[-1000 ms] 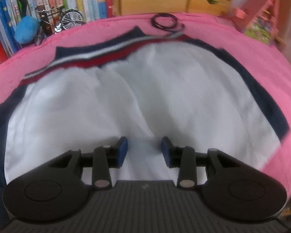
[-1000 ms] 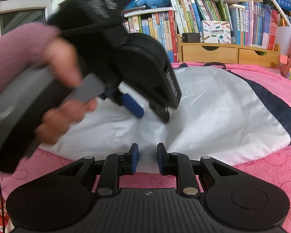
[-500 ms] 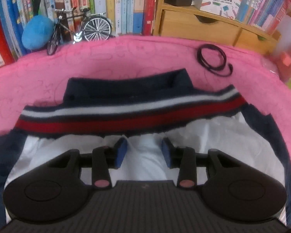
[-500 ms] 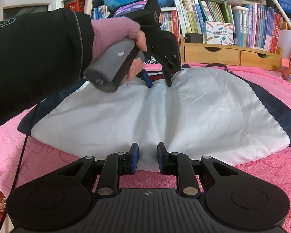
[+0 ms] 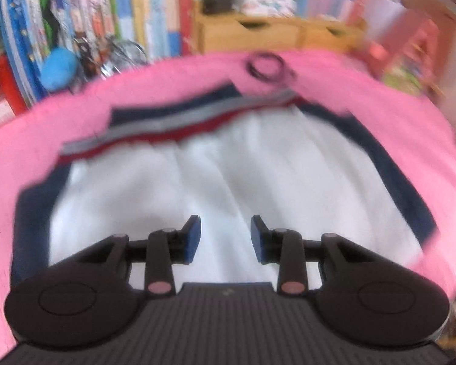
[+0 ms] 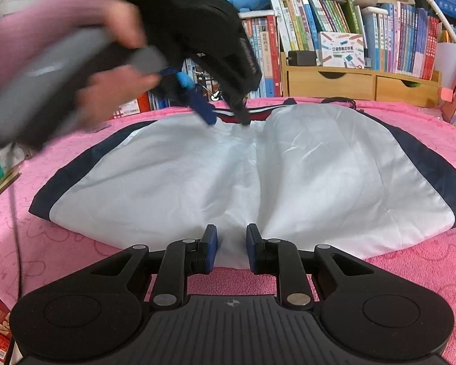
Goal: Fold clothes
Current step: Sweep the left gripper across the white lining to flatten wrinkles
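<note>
garment: white shiny jacket with navy side panels and a red-white-navy striped ribbed band [image 6: 304, 176], spread flat on the fuzzy pink blanket [image 6: 410, 273]. It looks already doubled over, with a crease running down the middle from the band to the near hem.

right gripper: right gripper [image 6: 231, 248] sits at the jacket's near hem, right on that centre crease. Fingers are narrow with the white hem between the blue pads. It looks like a pinch, though I can't swear the pads are actually biting.

left gripper: left gripper [image 5: 225, 237] hangs above the jacket's white middle, tilted down toward it. Jaws are closing but with a clear gap, and I see no cloth between them. The right camera shows it [image 6: 228, 120] over the far side near the striped band, blurry.

hand: person's hand in a mauve cuff [image 6: 112, 70] is wrapped round the left tool's grey handle.

step, my guess: lining up grips at both ends of the centre crease for the next fold.

how to do it well: I'd grab the band end straight across from the right gripper, catch all layers, and keep the crease taut so that slippery fabric doesn't slide.

clutter: black coiled cable [image 5: 269, 68] lies on the blanket just beyond the band, so keep the fold clear of it.
</note>
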`<state>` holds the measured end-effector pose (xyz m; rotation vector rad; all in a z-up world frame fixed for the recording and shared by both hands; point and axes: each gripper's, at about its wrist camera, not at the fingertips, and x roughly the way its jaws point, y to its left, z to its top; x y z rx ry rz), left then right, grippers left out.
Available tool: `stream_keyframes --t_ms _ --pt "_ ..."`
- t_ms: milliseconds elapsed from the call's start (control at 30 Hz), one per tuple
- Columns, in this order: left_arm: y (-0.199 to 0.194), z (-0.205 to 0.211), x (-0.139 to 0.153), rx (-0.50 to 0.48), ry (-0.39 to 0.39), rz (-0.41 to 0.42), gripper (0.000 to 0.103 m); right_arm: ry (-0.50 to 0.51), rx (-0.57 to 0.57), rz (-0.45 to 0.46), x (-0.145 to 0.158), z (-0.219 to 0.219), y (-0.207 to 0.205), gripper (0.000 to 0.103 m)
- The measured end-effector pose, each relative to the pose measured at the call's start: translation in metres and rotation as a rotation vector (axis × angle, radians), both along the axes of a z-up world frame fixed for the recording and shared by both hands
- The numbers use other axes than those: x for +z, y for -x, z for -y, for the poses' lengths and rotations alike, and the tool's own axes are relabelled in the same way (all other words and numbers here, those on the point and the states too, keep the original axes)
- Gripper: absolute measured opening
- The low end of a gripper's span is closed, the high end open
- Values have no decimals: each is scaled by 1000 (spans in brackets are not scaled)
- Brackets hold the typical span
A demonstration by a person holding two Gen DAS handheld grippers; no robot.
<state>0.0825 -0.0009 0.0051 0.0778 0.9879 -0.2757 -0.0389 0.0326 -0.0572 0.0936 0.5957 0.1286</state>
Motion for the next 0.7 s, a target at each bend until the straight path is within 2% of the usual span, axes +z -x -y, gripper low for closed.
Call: stream_keyframes --t_ms 167,333,500,700 --pt "33 6 -14 -45 12 -104 34 3 -6 1 1 -2 -1 21" --pt "34 10 -29 -52 -8 -137 34 7 -7 1 1 -3 0 21" --pt "23 13 -31 -42 -8 -99 34 10 -6 4 1 -3 -1 22" --pt "-11 13 -35 12 -8 -40 35 15 -5 7 2 -3 -2 22"
